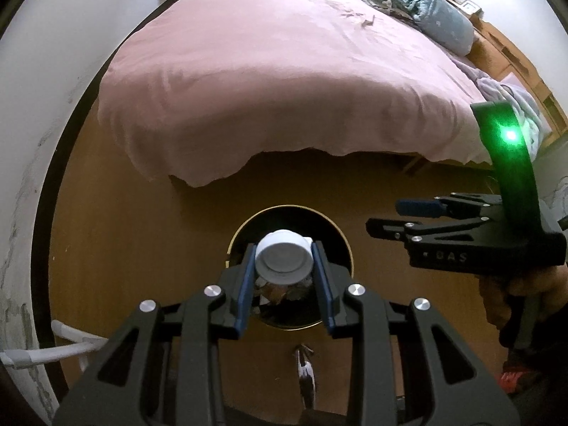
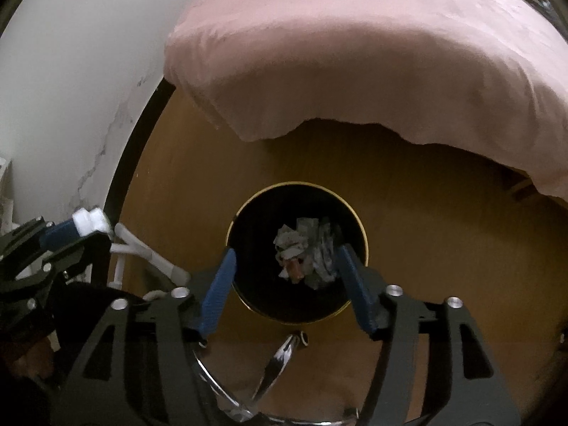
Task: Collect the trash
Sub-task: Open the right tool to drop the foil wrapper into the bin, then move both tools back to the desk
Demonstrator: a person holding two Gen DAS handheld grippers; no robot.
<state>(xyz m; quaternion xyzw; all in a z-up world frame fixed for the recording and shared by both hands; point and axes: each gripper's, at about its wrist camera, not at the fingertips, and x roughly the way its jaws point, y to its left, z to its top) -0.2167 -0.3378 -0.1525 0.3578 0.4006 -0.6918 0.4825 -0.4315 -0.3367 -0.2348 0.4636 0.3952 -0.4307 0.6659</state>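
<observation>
A small white plastic cup [image 1: 284, 262] is held bottom-toward-camera between the blue pads of my left gripper [image 1: 284, 261], which is shut on it directly above a round black bin with a gold rim [image 1: 342, 238]. In the right wrist view the same cup [image 2: 89, 220] shows at far left in the left gripper. My right gripper [image 2: 285, 254] hangs open and empty over the bin [image 2: 245, 213], whose bottom holds crumpled paper trash [image 2: 305, 252]. From the left wrist view the right gripper [image 1: 387, 218] is off to the right of the bin.
A bed with a pink cover [image 1: 277, 71] fills the area beyond the bin, with bundled bedding [image 1: 440, 17] at its far end. White wall [image 1: 53, 88] and white pipes [image 2: 149, 252] lie left. A chrome chair leg [image 2: 277, 362] sits on the wooden floor below the bin.
</observation>
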